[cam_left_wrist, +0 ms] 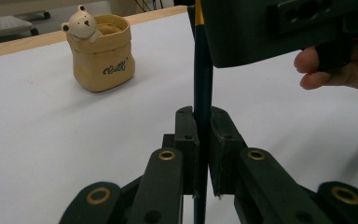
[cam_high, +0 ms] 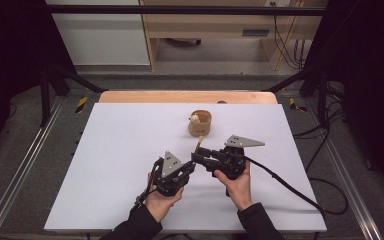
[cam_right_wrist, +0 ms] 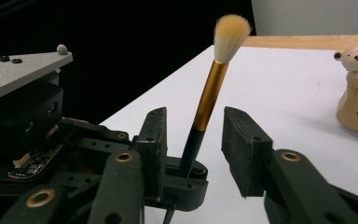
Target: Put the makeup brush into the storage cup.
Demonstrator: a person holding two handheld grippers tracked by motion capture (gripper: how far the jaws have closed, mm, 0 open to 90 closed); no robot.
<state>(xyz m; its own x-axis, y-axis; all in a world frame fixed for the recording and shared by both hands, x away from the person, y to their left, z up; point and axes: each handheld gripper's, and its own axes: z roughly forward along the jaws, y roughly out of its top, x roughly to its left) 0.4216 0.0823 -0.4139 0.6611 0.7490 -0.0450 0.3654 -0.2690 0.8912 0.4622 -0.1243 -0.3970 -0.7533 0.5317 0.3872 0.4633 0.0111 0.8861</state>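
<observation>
Brush: a makeup brush [cam_right_wrist: 208, 98] with a dark handle, a gold collar and a pale fluffy tip, standing nearly upright in the right gripper view. In the high view it sits over the middle of the table, just in front of the cup.

Left gripper: the left gripper [cam_left_wrist: 203, 140] is clamped tight on the dark lower handle of the brush; in its own view both pads press the handle from either side.

Right gripper: the right gripper [cam_right_wrist: 193, 140] has its jaws on either side of the brush, up around the spot where the gold collar meets the handle. There's a clear gap on both sides, so the pads aren't on it, meaning it's loose for now.

How they sit: in the high view the two grippers meet nose to nose, the left one [cam_high: 172, 172] a bit nearer the person, the right one [cam_high: 215, 160] just beside it.

Cup: a tan bag-shaped cup [cam_left_wrist: 103, 58] with a little bear on its rim, standing upright behind the grippers, a little apart from them.

Table: white top [cam_high: 120, 150], wooden edge along the far side.
</observation>
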